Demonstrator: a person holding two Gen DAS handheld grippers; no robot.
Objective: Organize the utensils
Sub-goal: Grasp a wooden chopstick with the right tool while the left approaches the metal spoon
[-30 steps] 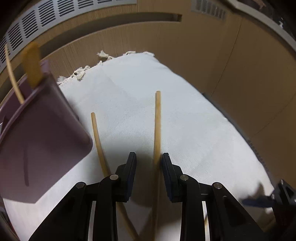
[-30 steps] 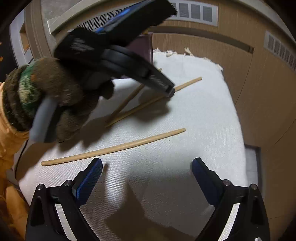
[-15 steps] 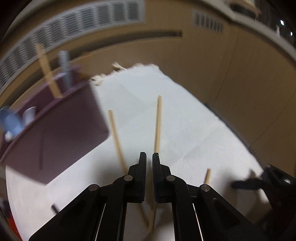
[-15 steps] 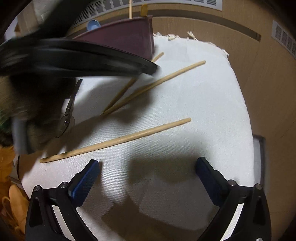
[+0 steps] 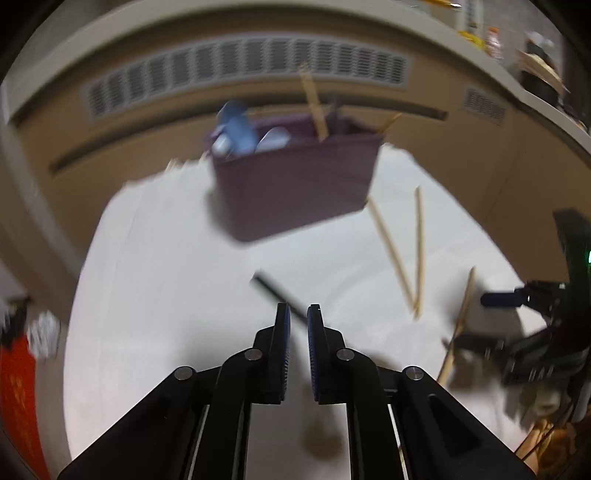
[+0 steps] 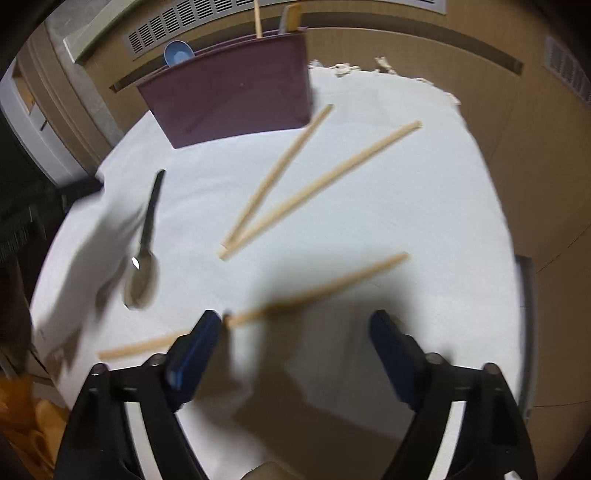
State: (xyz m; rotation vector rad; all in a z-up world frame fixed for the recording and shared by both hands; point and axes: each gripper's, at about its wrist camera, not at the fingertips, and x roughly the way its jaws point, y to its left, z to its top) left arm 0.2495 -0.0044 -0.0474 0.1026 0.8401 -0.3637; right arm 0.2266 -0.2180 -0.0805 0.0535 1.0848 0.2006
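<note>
Your left gripper (image 5: 298, 319) hovers above the white woven cloth (image 5: 166, 295) that covers the bench, its blue-padded jaws drawn nearly together with only a narrow slit between them and nothing held. Just past its tips lies the dark handle of a metal spoon (image 6: 142, 254), whose bowl points towards you in the right wrist view. Your right gripper (image 6: 295, 325) is spread wide and holds nothing; it sits low over the nearest of the pale wooden chopsticks (image 6: 314, 291), which lies across the cloth in front of the jaws, its middle hidden behind the left blue pad, and whether the pad touches it cannot be told through the blur. Two more wooden chopsticks (image 6: 317, 184) lie farther out, meeting at their near ends and spreading apart in a V towards the far edge. The dark purple rectangular plastic caddy (image 6: 229, 99) stands at the back of the cloth, one of the V pair reaching close to its right corner. Upright in the caddy you can see a light blue spoon (image 6: 179, 55), another wooden stick (image 6: 257, 16) and a yellowish handle. Behind the bench runs a tan wall with a slotted vent (image 5: 243, 74). The left wrist view is smeared by motion.
</note>
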